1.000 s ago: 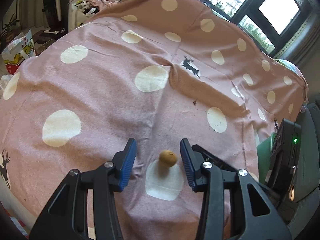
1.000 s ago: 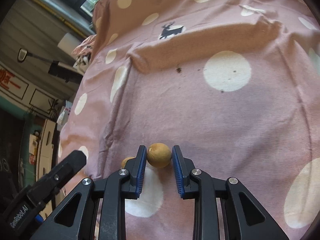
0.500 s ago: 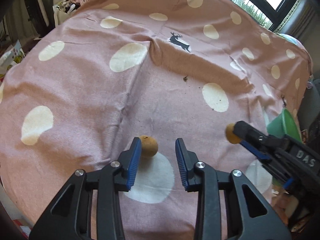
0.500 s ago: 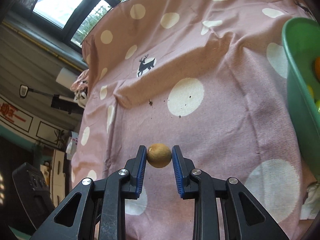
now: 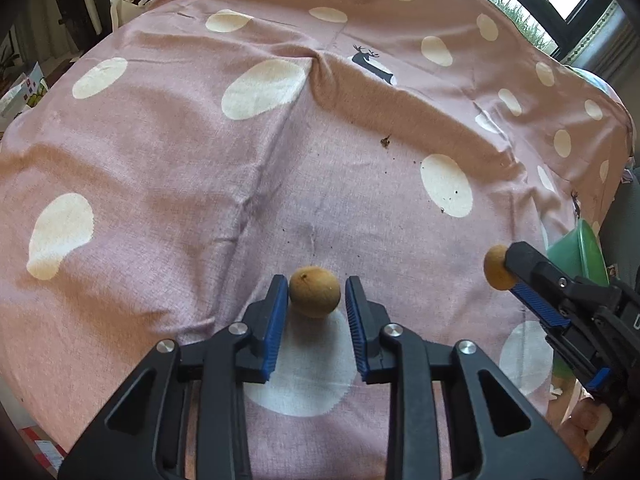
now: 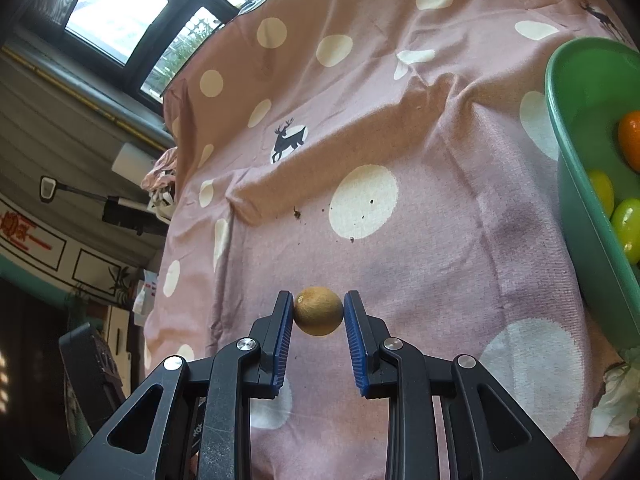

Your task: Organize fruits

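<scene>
While the right claw [image 6: 318,314] grips one brown fruit [image 6: 318,311], the left claw [image 5: 316,298] narrowly brackets a second fruit [image 5: 315,291].

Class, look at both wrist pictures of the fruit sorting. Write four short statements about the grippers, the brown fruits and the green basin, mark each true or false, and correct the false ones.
1. The right gripper holds a brown fruit clear of the cloth. True.
2. The left gripper is empty, with no fruit near. False: a second brown fruit sits between its fingers.
3. The green basin is empty. False: it holds an orange fruit and yellow-green fruits.
4. The cloth has pale dots and deer prints. True.
</scene>
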